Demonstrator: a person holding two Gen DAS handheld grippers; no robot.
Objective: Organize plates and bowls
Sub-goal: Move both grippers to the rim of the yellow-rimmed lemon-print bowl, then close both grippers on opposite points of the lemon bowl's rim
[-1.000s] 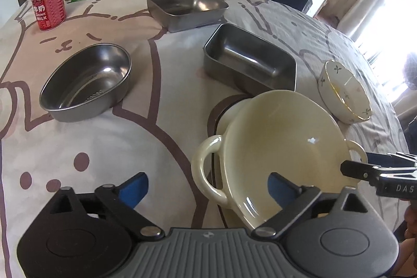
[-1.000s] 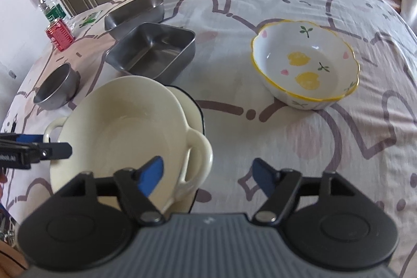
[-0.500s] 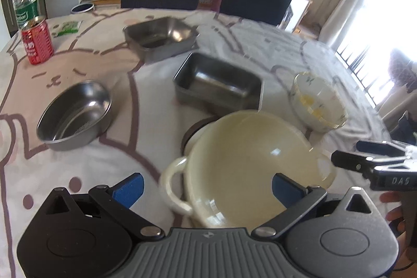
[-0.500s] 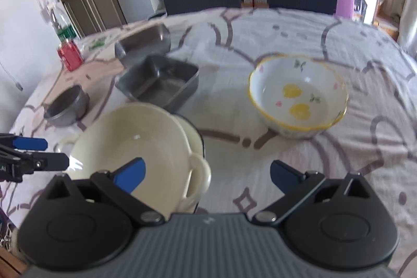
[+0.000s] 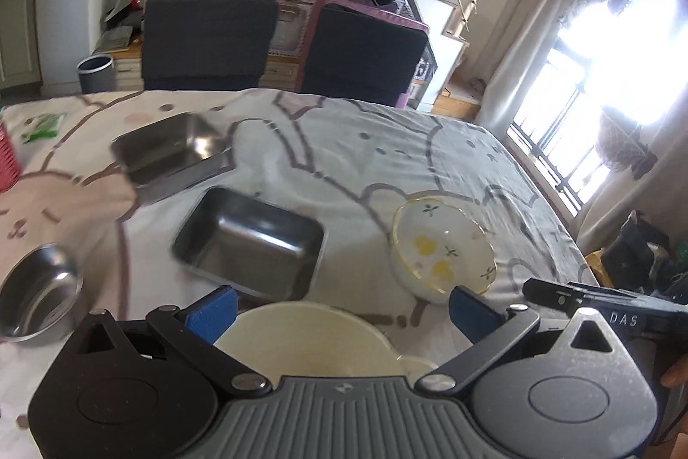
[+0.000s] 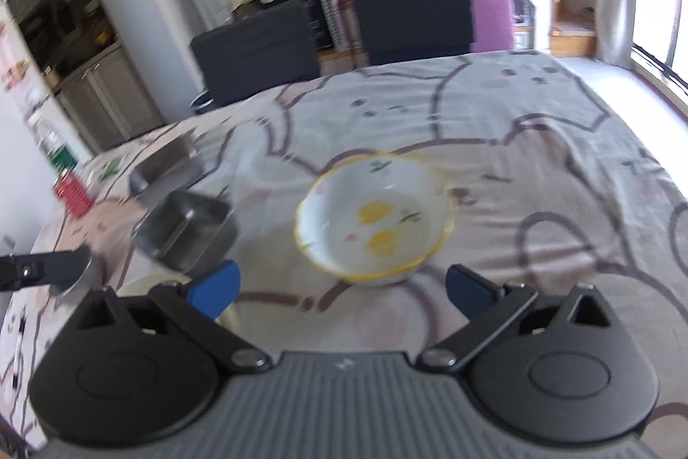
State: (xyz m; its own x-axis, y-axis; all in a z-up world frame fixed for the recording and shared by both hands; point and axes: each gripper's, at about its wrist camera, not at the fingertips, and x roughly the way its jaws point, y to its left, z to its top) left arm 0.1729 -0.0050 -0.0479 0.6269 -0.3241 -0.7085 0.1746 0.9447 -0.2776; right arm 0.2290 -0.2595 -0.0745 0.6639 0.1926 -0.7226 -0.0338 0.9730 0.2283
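A cream two-handled bowl (image 5: 309,338) sits on the tablecloth right below my left gripper (image 5: 342,312), which is open with its blue pads (image 5: 210,312) clear of the rim. In the right wrist view only a sliver of that cream bowl (image 6: 159,282) shows by the left pad. My right gripper (image 6: 342,291) is open and empty, just short of the white bowl with yellow fruit (image 6: 374,226). The same white bowl (image 5: 443,248) lies front right in the left view, near the right gripper's finger (image 5: 602,300).
Two rectangular steel trays (image 5: 253,244) (image 5: 172,153) and a round steel bowl (image 5: 38,295) stand left of centre. A red can (image 6: 73,192) and a bottle (image 6: 56,145) are at the far left. Two dark chairs (image 5: 210,41) stand behind the table.
Both grippers have lifted and drawn back from the cream bowl, which stays on the cloth. The right jaws have spread wider. Both views now tilt up toward the chairs.
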